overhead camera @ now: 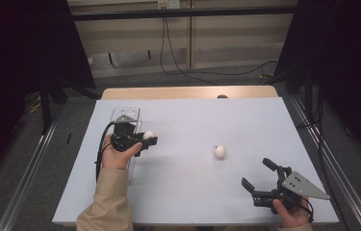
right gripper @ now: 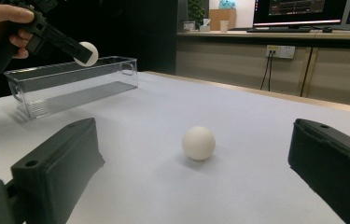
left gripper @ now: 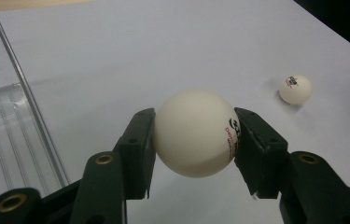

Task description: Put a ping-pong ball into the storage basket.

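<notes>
The held ping-pong ball (left gripper: pixel 195 133) sits pinched between the left gripper (overhead camera: pixel 139 141)'s two black jaws, raised off the white table (overhead camera: pixel 192 192) and just to the table-centre side of the clear plastic bin (right gripper: pixel 70 84). That's the key relation: seen from the left gripper view, the bin's long wall lies right beside the jaws, off to their left, so a short sideways carry should put the ball over the opening. The second ping-pong ball (overhead camera: pixel 220 151) rests loose mid-table, well apart from the bin. The right gripper (overhead camera: pixel 261 174) is the nearer one to it, jaws spread wide and empty, the ball lying straight ahead between them
</notes>
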A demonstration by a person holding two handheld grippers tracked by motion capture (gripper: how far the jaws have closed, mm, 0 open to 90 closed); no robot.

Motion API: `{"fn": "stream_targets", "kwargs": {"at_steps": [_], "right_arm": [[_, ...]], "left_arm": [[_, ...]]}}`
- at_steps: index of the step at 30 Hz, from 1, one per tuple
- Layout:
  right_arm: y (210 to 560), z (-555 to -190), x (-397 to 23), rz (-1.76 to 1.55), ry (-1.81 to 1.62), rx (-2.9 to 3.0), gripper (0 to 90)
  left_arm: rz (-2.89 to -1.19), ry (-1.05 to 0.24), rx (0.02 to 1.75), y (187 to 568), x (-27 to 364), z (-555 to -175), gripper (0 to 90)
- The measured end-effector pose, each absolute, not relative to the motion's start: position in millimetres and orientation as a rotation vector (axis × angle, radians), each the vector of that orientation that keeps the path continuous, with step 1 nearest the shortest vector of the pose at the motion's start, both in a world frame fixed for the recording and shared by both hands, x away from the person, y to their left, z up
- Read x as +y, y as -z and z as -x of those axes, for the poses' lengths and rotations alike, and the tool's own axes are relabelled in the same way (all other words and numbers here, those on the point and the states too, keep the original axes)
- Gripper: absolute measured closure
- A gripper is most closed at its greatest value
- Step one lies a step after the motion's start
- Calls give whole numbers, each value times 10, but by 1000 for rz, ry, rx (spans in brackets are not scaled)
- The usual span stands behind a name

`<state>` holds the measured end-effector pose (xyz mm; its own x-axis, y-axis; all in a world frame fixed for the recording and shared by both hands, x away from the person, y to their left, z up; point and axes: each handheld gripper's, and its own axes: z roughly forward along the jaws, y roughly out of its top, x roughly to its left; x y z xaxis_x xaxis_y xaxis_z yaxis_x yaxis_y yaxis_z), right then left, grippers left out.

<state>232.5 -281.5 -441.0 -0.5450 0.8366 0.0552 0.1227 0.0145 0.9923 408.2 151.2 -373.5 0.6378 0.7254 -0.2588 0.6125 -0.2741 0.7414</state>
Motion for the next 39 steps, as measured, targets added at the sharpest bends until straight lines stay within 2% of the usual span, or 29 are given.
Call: {"fn": "stream_targets", "kwargs": {"at_steps": [39], "right_arm": [[4410, -2326, -2817, -986, -1583, 1715, 14]], "left_arm": [[-1965, -189, 1072, 3722, 1637, -4099, 509]]}}
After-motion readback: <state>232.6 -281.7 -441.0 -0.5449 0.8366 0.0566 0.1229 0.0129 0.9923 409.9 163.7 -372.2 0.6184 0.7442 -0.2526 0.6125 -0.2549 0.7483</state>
